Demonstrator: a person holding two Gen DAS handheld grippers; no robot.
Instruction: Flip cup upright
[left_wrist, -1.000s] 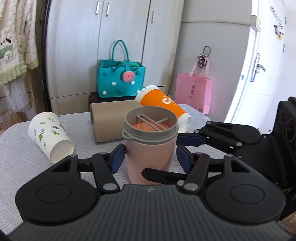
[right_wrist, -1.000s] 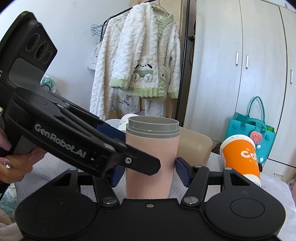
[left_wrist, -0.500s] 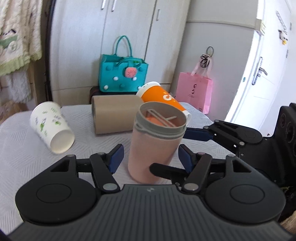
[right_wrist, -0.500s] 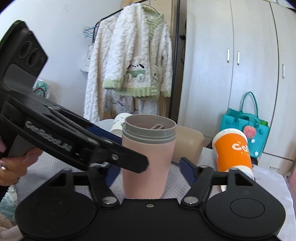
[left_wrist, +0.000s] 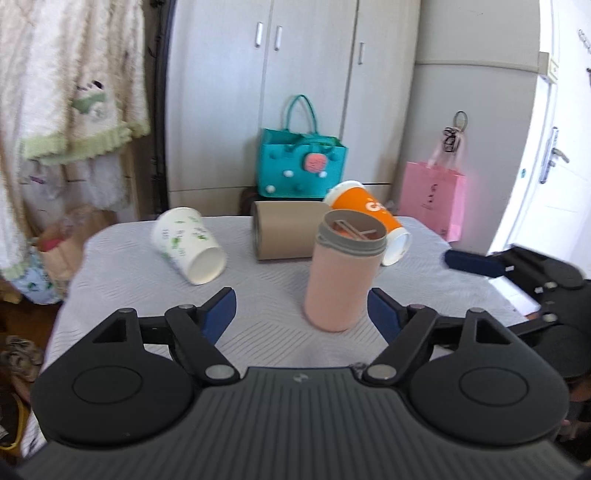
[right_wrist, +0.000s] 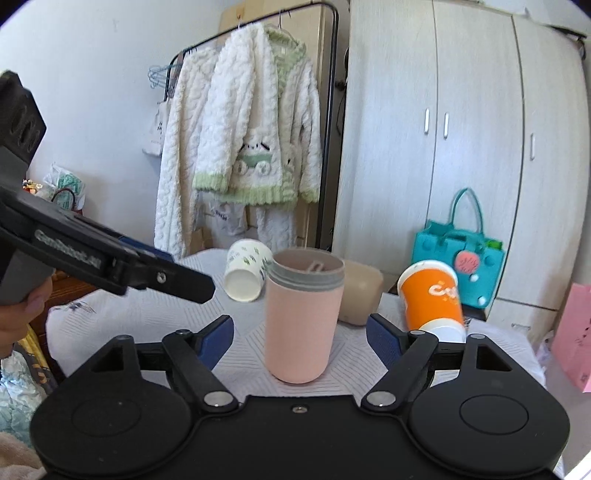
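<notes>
A pink cup (left_wrist: 341, 273) with a grey rim stands upright on the white table; it also shows in the right wrist view (right_wrist: 301, 317). My left gripper (left_wrist: 301, 314) is open and empty, drawn back from the cup. My right gripper (right_wrist: 299, 332) is open and empty, with the cup standing apart just beyond its fingers. The left gripper's body (right_wrist: 92, 254) shows at the left of the right wrist view. The right gripper's finger (left_wrist: 476, 264) shows at the right of the left wrist view.
Three cups lie on their sides behind the pink one: a white patterned one (left_wrist: 188, 245), a tan one (left_wrist: 288, 230), an orange one (left_wrist: 369, 221). A teal bag (left_wrist: 301, 168), a pink bag (left_wrist: 432, 199) and wardrobes stand beyond the table (left_wrist: 122, 280).
Both grippers have pulled back from the pink cup and their jaws have opened wider. The cup stays upright on the table.
</notes>
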